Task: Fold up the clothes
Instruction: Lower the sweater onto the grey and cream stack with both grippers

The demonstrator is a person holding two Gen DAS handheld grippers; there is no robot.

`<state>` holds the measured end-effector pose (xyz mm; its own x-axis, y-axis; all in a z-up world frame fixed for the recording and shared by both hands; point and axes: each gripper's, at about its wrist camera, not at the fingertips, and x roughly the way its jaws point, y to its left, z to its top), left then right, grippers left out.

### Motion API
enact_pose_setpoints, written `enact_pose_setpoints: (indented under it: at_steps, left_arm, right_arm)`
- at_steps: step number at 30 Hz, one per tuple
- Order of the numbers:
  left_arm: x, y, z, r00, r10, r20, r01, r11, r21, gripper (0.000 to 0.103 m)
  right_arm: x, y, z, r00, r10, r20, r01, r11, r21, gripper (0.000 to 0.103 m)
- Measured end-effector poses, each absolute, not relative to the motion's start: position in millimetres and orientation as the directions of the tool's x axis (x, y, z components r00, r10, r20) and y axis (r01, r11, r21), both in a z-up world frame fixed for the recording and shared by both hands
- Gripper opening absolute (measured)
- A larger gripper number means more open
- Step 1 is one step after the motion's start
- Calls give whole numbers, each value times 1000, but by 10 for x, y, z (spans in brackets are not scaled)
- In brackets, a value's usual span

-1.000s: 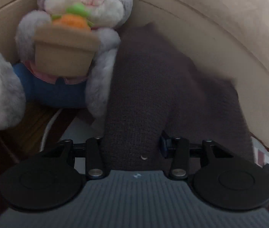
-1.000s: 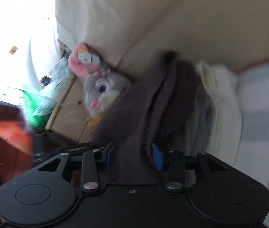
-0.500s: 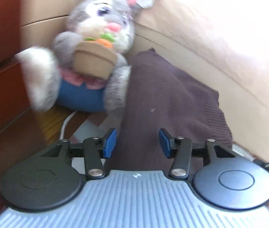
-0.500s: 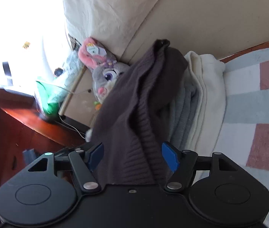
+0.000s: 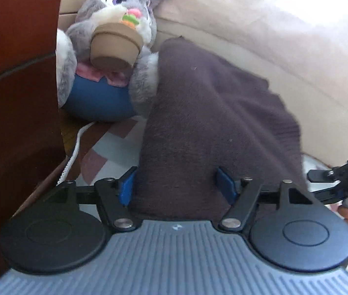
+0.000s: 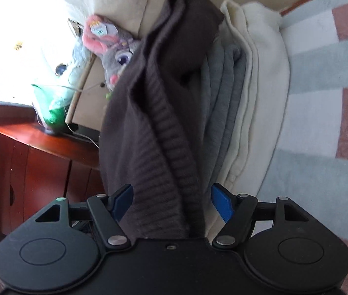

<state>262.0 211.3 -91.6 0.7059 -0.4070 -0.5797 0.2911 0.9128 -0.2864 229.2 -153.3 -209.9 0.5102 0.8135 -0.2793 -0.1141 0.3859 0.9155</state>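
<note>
One brown sweater [image 6: 149,127] tops three folded garments; left claw [image 5: 176,186] is opening, right claw [image 6: 171,201] spread, both astride it.

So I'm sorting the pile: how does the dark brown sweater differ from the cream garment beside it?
The dark brown sweater is ribbed knit; the cream garment looks smooth. The sweater sits on top of the pile, between the right gripper pads; the cream one lies lowest, against the blanket. Both are folded.

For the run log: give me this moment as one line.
stage: brown sweater laid on folded stack | left gripper: opening, sweater between jaws, pads clear | right gripper: open, pads clear | beside: plush rabbit
</note>
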Motion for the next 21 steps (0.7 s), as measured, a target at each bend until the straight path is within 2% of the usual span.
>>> enact_pose_setpoints:
  at_steps: [2,3,4,6,7,9,11,15,18,21]
  left_arm:
    - [2705,2154,-973,683,-446,-579,279,891,-357,68]
    - [2724,2175,-968,675,-472,-566,277,874,-399,63]
    - [2718,2164,-931,683,-471,-559,283,875,-392,48]
    - [2709,2144,-857,697,-467,-544,292,878,-379,33]
    - [2720,2139,-828,696,-461,-551,287,882,-374,26]
    - [2745,2162,-757,686,-467,-558,281,877,-389,20]
    - [2785,2211,-649,685,-487,-542,288,864,-413,17]
    - [2832,2184,-413,692,-512,-509,313,848,-429,15]
    - [2839,2150,-258,685,-525,-505,315,839,-443,14]
    - [2807,2280,-185,704,-556,-442,300,797,-525,14]
  right_arm:
    - [2328,-1470,-2160,498,818,-287,-101,384,918,75]
    - [2342,-1443,-2204,494,824,-279,-93,369,925,76]
    - [2355,-1420,-2253,489,832,-261,-80,341,937,76]
    - [2372,-1415,-2382,482,860,-167,-24,203,979,74]
    - [2350,-1424,-2396,494,856,-150,-7,176,984,60]
    - [2295,-1463,-2309,527,835,-161,-28,206,978,40]
    - [2229,-1483,-2148,561,808,-180,-76,267,961,32]
    - [2210,-1408,-1710,567,796,-209,-167,360,918,31]
    - [2278,-1390,-1387,547,818,-180,-200,336,921,31]
    - [2289,-1379,-1168,540,832,-132,-187,271,944,31]
